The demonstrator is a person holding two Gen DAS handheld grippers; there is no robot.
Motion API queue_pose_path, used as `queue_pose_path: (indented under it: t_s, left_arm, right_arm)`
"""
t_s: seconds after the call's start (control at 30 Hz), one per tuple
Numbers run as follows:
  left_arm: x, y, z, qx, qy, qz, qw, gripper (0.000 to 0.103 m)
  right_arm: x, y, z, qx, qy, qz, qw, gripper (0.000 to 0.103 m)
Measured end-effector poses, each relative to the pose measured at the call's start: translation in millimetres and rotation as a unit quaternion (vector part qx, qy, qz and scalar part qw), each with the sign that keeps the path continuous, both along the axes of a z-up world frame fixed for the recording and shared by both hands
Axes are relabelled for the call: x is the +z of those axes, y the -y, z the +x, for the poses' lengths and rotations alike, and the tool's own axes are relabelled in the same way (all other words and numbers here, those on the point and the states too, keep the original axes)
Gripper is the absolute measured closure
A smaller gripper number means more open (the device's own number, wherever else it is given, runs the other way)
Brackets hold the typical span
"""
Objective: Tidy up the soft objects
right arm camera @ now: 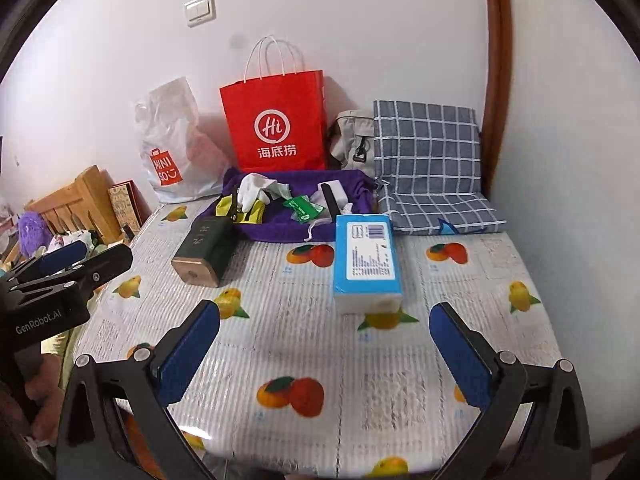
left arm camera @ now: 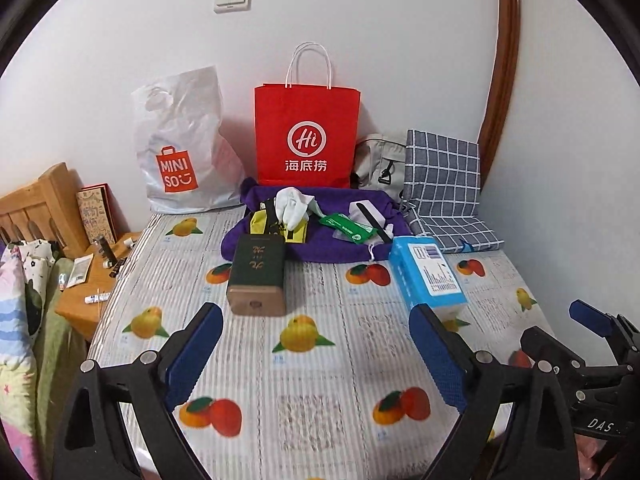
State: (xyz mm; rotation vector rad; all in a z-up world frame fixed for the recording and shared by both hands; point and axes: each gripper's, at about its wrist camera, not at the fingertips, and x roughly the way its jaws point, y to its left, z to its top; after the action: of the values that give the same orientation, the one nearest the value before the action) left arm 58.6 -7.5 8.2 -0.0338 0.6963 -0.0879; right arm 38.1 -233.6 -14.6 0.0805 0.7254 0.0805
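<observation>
A purple cloth (left arm camera: 320,248) (right arm camera: 288,228) lies at the back of the table. On it lie a white sock (left arm camera: 294,206) (right arm camera: 254,190), a yellow pouch (left arm camera: 260,226) (right arm camera: 240,208) and a green wipes pack (left arm camera: 348,230) (right arm camera: 303,208). A blue tissue pack (left arm camera: 430,276) (right arm camera: 366,260) and a dark green box (left arm camera: 258,274) (right arm camera: 204,250) sit in front of the cloth. My left gripper (left arm camera: 316,316) is open and empty, short of the box. My right gripper (right arm camera: 324,320) is open and empty, just short of the tissue pack.
A red paper bag (left arm camera: 306,134) (right arm camera: 276,124), a white Miniso bag (left arm camera: 184,148) (right arm camera: 172,148), a grey bag (left arm camera: 378,162) and a checked grey cushion (left arm camera: 444,184) (right arm camera: 430,160) stand along the wall. A wooden bedside stand (left arm camera: 86,280) with small items is left.
</observation>
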Motion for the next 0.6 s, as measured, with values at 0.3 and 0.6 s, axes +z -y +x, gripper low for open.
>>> queue_pose_path:
  t_s: [0.3,0.6]
  left_arm:
    - [10.2,7.6,-39.3,0.002,0.018,0.032,0.9993,0.008]
    - [16.0,11.8,-48.9,-0.002,0.022,0.028,0.9993,0.008]
  right_arm:
    - [14.4,5.2,-45.8,-0.015,0.022,-0.002,1.0,0.0]
    - [21.6,5.6,-58.1,-0.013,0.034,-0.004,0.999,0.0]
